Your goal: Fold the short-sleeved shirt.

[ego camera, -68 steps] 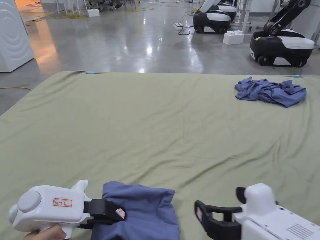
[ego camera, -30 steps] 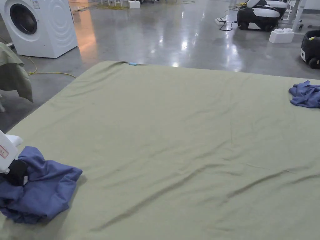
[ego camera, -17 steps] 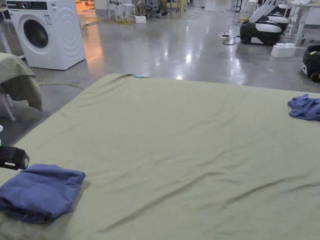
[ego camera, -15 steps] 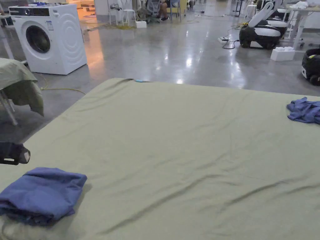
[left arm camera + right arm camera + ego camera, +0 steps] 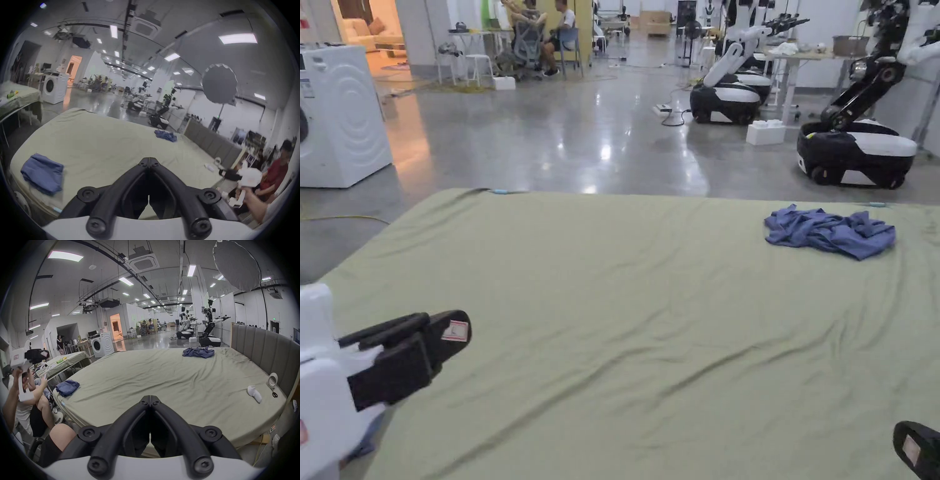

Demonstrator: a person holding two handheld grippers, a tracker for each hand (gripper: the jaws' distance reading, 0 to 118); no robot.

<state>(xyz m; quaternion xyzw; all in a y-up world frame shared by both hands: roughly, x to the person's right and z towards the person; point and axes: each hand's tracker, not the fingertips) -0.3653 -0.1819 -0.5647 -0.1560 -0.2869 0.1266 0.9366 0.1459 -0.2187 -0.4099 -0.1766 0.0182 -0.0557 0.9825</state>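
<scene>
A folded blue short-sleeved shirt (image 5: 42, 174) lies flat at the near left corner of the green-sheeted bed (image 5: 625, 294), also visible in the right gripper view (image 5: 67, 387). My left gripper (image 5: 453, 328) hovers above the bed's left side, shut and empty; its own camera shows the jaws (image 5: 149, 160) touching. My right gripper (image 5: 150, 398) is shut too, with nothing held, off the bed's near edge; only its tip (image 5: 915, 450) enters the head view. A second blue shirt (image 5: 831, 231) lies crumpled at the far right.
A padded headboard (image 5: 259, 350) runs along the bed's right side. Near it lie a white object (image 5: 254, 394), a tape roll (image 5: 272, 380) and scissors (image 5: 274, 394). A washing machine (image 5: 337, 119) and wheeled robots (image 5: 856, 150) stand beyond the bed. A person (image 5: 276, 170) sits nearby.
The left gripper carried the folded shirt to the bed's near left corner, let it go and lifted away shut. The head camera has turned back to the right.
</scene>
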